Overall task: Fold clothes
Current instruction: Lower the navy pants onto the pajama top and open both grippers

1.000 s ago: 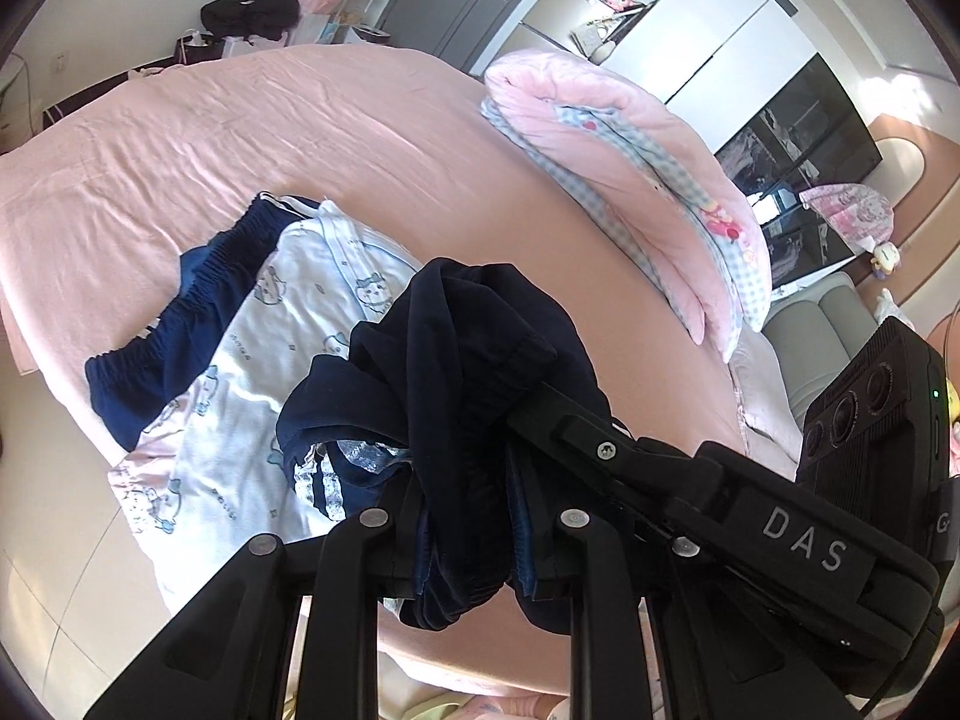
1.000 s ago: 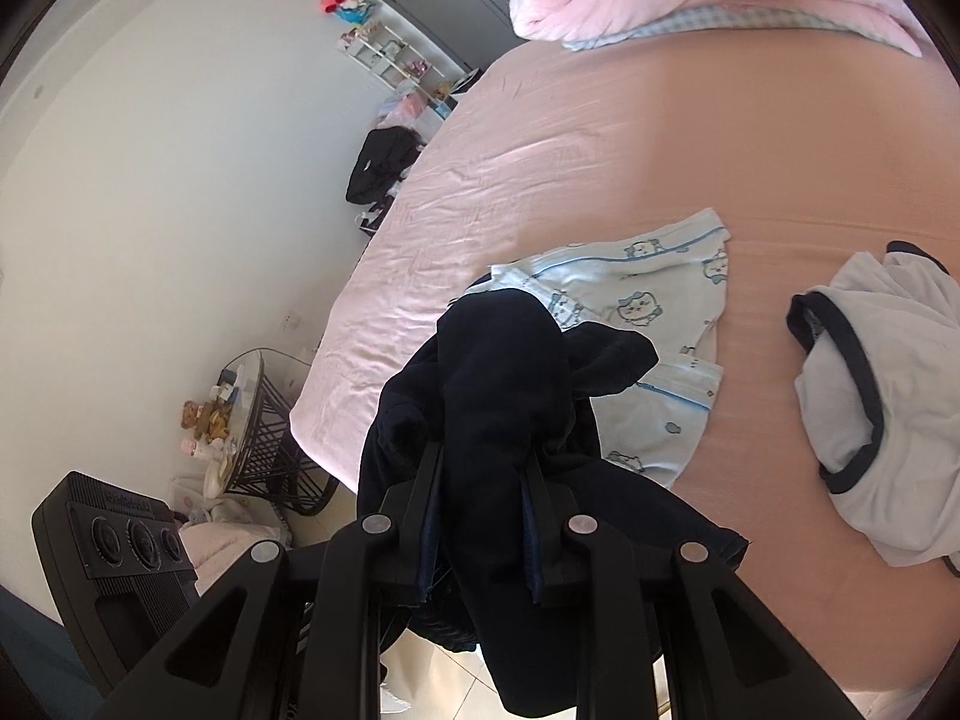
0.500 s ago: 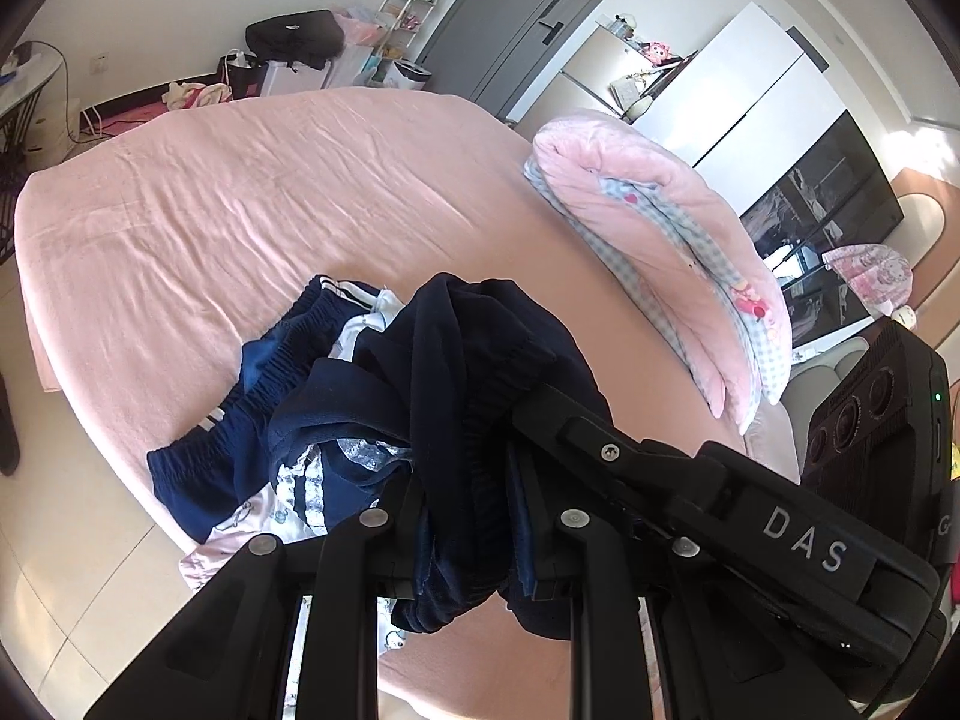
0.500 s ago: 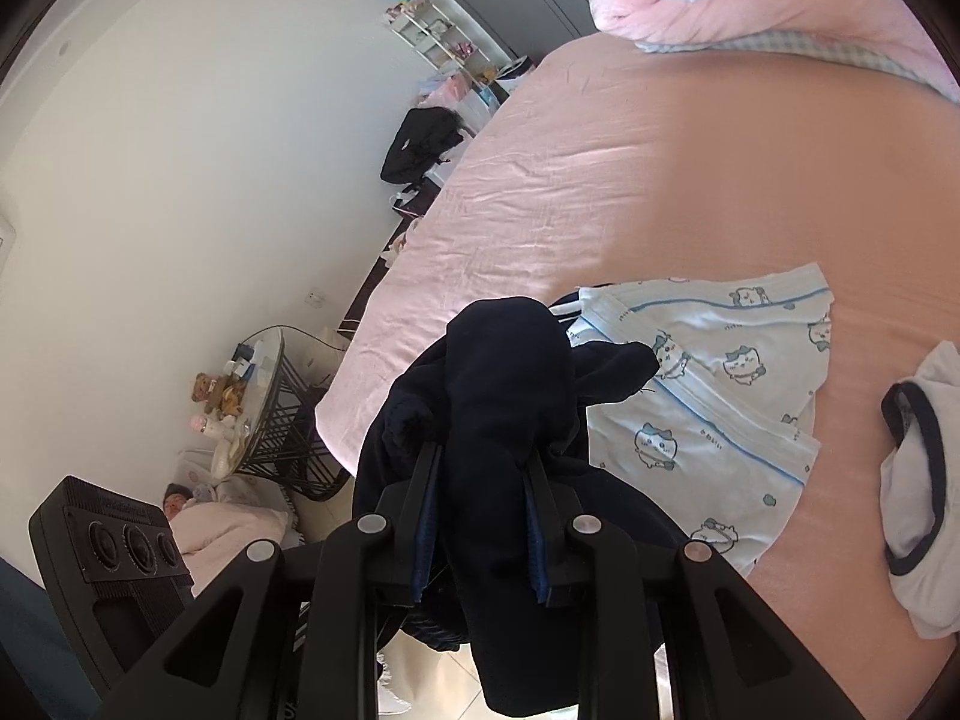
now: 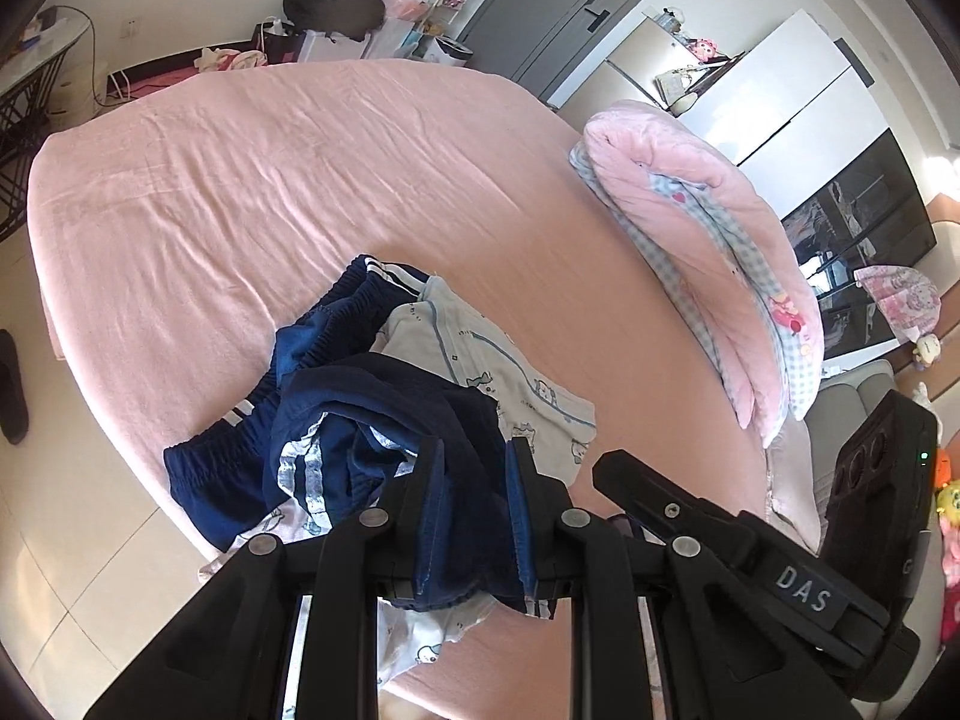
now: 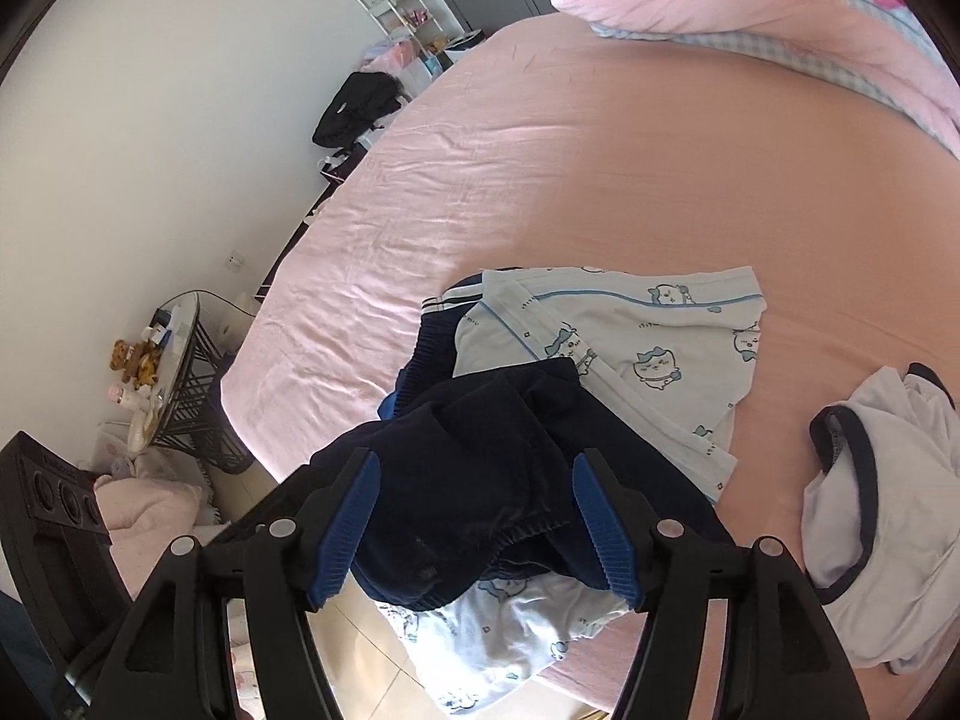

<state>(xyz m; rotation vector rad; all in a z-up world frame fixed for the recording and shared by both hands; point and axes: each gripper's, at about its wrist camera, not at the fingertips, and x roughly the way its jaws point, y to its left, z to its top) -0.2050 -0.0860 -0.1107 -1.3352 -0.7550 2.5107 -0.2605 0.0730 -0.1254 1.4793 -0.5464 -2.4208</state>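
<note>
Claw (image 5: 474, 480) on my left grasps limp navy shorts (image 5: 384, 420), right claw (image 6: 474, 516) released; waistband looks the firmest hold.

Lighting: bright daylight throughout, strongest on the white cabinets (image 5: 774, 90) at upper right of the left view. Bed sheet (image 6: 540, 168) evenly lit, soft shadows in creases. Strong fisheye bending and black vignette at corners. Focus was sharp; no motion blur.

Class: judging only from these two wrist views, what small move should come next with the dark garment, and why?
Probably open the left tool too: it is shut on the dark navy garment, while the right tool stands open and the garment lies on the pale blue cartoon-print pyjamas.
</note>
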